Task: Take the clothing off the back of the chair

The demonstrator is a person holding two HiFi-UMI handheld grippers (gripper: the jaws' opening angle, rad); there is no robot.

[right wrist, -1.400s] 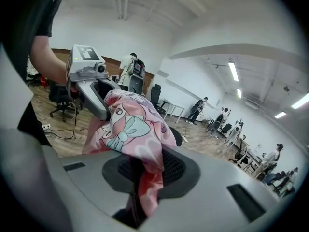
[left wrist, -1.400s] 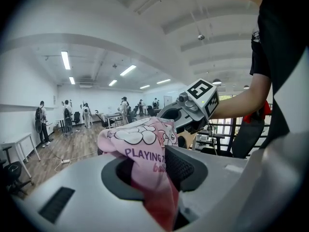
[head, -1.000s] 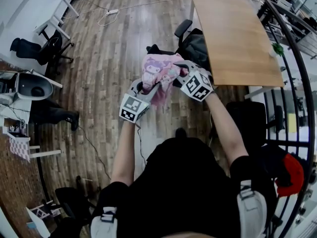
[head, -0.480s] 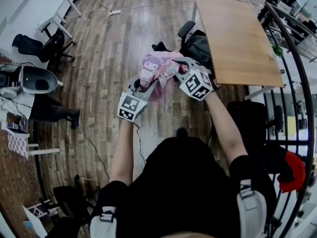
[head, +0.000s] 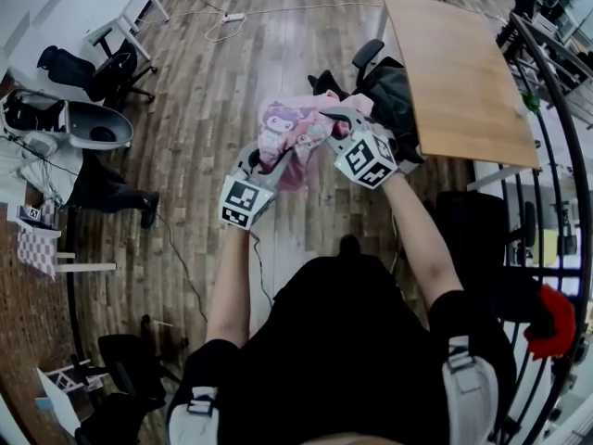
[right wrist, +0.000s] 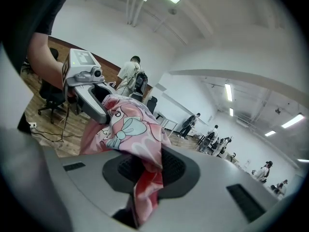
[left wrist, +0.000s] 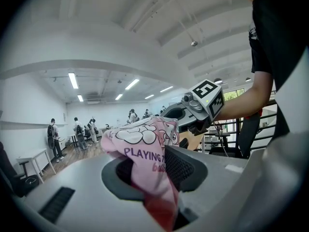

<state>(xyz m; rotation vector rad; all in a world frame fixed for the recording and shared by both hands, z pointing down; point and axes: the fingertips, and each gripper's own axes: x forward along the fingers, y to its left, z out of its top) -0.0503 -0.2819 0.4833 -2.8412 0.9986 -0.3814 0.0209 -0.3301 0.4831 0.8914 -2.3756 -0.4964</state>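
Note:
A pink garment (head: 295, 133) with cartoon prints hangs in the air between my two grippers, off the black office chair (head: 389, 89) that stands at the wooden table (head: 459, 72). My left gripper (head: 267, 162) is shut on the garment's lower left part; the cloth (left wrist: 145, 151) is pinched between its pads and reads "PLAYING". My right gripper (head: 331, 124) is shut on its upper right part, with the cloth (right wrist: 129, 129) bunched in the jaws. Each gripper shows in the other's view: the right gripper (left wrist: 199, 111) and the left gripper (right wrist: 88, 92).
Wood floor lies below. More black chairs (head: 93, 68) and a white desk (head: 125, 9) stand at the left, with a grey tub (head: 88, 130) nearby. A cable and power strip (head: 232, 17) lie ahead. A black railing (head: 556, 165) runs along the right. Several people (right wrist: 212, 137) stand far off.
Both grippers have carried the pink garment a little away from the black chair, which now sits further right of the cloth. Both grips are unchanged.

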